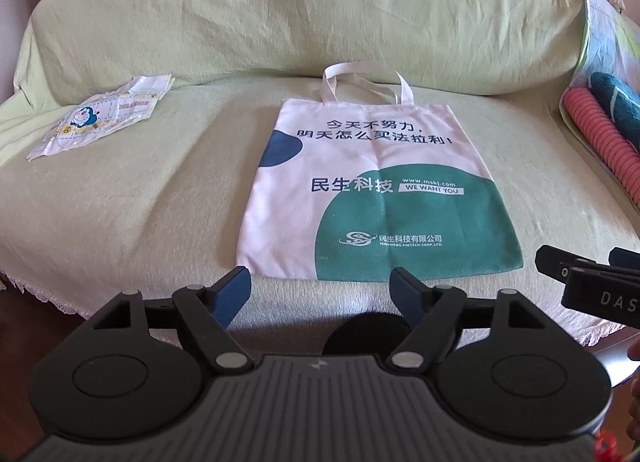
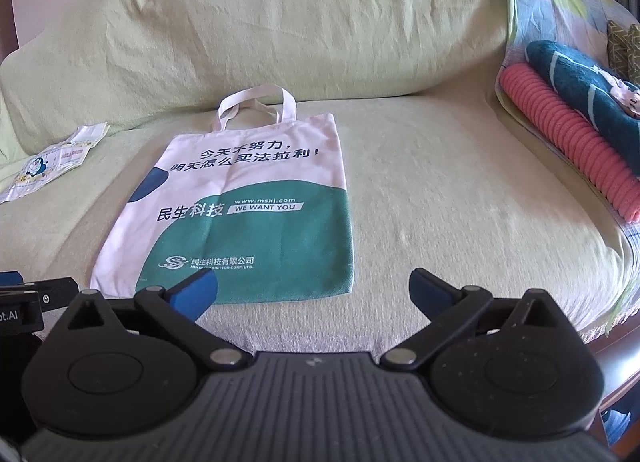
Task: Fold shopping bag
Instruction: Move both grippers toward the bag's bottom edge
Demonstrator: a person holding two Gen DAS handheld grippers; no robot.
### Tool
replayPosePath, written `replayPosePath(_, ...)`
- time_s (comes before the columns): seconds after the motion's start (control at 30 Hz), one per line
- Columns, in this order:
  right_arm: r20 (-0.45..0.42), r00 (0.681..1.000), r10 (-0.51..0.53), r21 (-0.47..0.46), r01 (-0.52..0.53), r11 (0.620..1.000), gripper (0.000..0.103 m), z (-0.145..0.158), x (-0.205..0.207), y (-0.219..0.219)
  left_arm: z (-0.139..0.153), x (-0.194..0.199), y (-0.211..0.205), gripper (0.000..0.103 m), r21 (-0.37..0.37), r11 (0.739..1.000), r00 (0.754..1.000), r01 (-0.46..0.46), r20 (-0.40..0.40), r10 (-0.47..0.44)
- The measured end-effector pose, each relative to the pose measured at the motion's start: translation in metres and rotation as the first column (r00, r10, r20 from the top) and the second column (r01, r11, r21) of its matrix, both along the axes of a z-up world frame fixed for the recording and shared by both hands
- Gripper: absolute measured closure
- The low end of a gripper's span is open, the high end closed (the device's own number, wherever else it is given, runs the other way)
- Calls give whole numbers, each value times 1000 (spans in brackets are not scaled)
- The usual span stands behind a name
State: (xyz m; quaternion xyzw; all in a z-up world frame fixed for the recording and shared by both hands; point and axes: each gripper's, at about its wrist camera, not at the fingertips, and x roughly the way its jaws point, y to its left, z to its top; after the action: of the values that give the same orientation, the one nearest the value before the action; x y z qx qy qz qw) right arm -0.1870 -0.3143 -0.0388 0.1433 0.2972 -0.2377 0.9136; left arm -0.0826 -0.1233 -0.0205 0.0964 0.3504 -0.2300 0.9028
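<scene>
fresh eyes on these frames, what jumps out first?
The white and green tote bag lies flat and unfolded mid-sofa, handles toward the backrest. Both tongs, left and right, hang open just short of its bottom edge, touching nothing. A folded cartoon-print bag sits far left; a rolled pink towel and a teal one lie far right.

Your left tool (image 1: 320, 286) and right tool (image 2: 314, 288) look the same: black arms, round black discs, silver screws, blue fingers (image 1: 234, 294), a ridged grey top.
</scene>
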Motion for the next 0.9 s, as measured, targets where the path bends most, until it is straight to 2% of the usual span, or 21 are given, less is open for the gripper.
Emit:
replayPosePath(0.13, 3, 1000, -11, 2, 11, 1000, 2, 0, -2, -1, 1, -3, 0, 24, 5, 1000, 1000, 7, 12, -7)
replayPosePath(0.43, -11, 1000, -21, 23, 21, 1000, 2, -5, 0, -6, -11, 4, 1, 22, 24, 1000, 1000, -8, -21, 8)
replayPosePath(0.9, -113, 993, -26, 65, 33, 997, 2, -28, 32, -20, -47, 42, -4, 22, 74, 996, 994, -42, -100, 50)
